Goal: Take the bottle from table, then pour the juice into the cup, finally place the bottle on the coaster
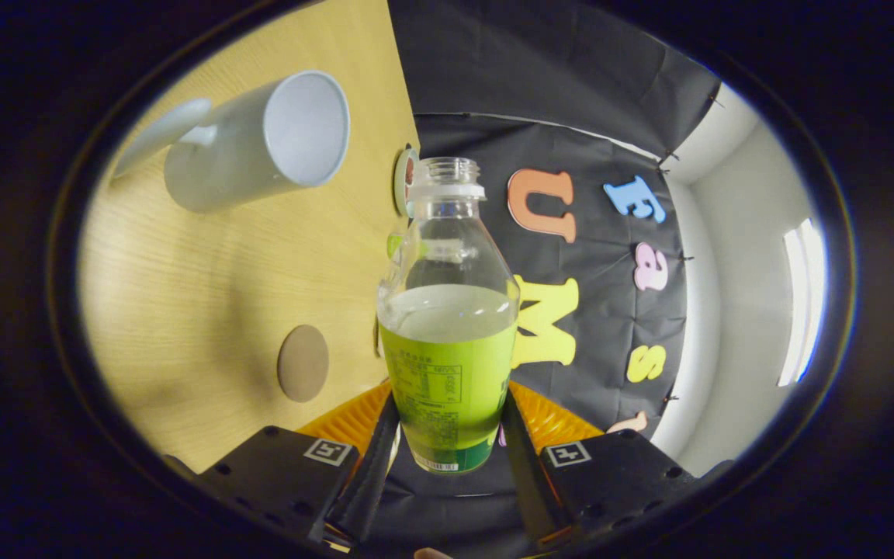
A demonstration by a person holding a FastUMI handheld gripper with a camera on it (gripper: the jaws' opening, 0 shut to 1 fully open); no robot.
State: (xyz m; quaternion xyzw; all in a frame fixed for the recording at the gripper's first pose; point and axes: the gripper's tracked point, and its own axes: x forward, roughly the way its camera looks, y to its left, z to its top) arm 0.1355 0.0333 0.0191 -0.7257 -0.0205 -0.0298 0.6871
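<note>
The fingers (447,435) are clamped on the bottle (447,341), one pressing each side of the green label down near its base. The cap is off, the neck open, and pale juice sits at about shoulder height of the label, its level looking flat across the bottle. The whole view is rolled over: the wooden surface (206,310) stands like a wall beside the bottle, so the bottle looks lifted clear of it and swung round in the hand.

The cup (261,144), white with a handle, stands on that surface well beyond the fingers, its open mouth facing this way and looking empty. The bottle's neck is not over it yet; there is a clear gap between them. The round brown coaster (303,362) lies nearer the fingers, bare, well apart from the cup. Some small round thing sits behind the bottle's neck, too hidden to name.

So the pick-up looks done and this reads as the carry toward the pour. Next, the neck has to come right over the cup's rim, then tip gently, with the grip firm so the smooth bottle does not slip.
</note>
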